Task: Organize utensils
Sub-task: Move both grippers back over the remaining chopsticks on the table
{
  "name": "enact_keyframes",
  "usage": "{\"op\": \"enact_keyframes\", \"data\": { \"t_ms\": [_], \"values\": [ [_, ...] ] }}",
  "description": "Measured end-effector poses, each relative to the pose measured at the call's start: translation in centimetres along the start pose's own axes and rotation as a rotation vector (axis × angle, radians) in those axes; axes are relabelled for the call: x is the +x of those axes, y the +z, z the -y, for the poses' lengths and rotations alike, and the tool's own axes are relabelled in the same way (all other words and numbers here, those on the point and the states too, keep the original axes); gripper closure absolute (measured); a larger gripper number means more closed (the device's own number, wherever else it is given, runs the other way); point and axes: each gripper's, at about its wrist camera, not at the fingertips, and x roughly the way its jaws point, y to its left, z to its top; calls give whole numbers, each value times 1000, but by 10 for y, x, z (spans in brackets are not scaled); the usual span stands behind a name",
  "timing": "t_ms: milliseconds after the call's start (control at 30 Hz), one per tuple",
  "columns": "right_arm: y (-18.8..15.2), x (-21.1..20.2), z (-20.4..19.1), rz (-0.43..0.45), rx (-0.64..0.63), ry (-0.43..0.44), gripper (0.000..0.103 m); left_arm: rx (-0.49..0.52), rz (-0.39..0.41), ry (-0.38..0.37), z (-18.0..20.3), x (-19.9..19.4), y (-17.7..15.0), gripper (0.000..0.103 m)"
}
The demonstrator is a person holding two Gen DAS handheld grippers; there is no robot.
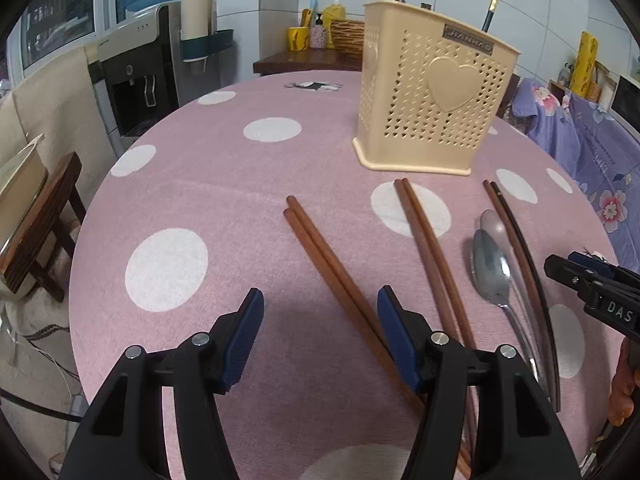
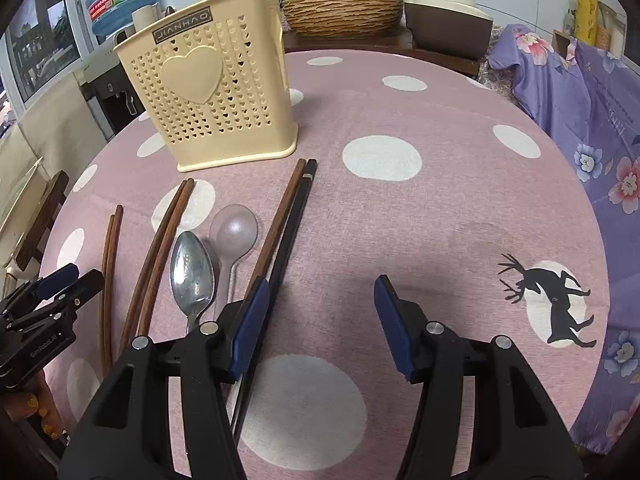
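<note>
Desk point(image 2: 460, 200): round, under a pink cloth with white dots and a black deer print; bears everything listed below.
Left gripper point(image 1: 320, 336): held low over the near part of the desk, blue pads apart, bare cloth between them, nothing gripped (right pad lies just over the leftmost chopsticks).
Brown chopsticks, leftmost pair point(image 1: 320, 252): flat on the desk, side by side, slanting away to the left.
Brown chopsticks, second pair point(image 1: 424, 232): flat, just right of the first pair, far tips on a white dot.
Metal spoon point(image 1: 492, 272): flat, bowl up, handle toward the near edge.
Clear plastic spoon point(image 2: 234, 232): flat, touching the metal spoon, partly behind it in the left view.
Brown-and-black chopsticks point(image 2: 288, 216): one brown, one black, flat and side by side, rightmost of the row.
Utensil holder point(image 1: 432, 88): cream plastic, perforated, heart on the front, upright beyond the far tips of the row, close to them.
Right gripper point(image 2: 318, 324): low over the desk to the right of the row, pads apart, empty (left pad over the brown-and-black chopsticks).
</note>
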Motion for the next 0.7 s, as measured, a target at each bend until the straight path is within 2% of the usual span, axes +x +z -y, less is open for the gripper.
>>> {"op": "enact_keyframes", "data": {
  "t_ms": [267,533,700],
  "values": [
    [-3,6,3,-18,-7,-58,47,-16,-9,15,-9,1,-4,44],
    [1,3,8,-7,13,3,47,-52,-16,27,-21,4,1,44],
    [8,13,-1,-42,12,24,48,-44,-24,30,-22,11,9,44]
  ]
}}
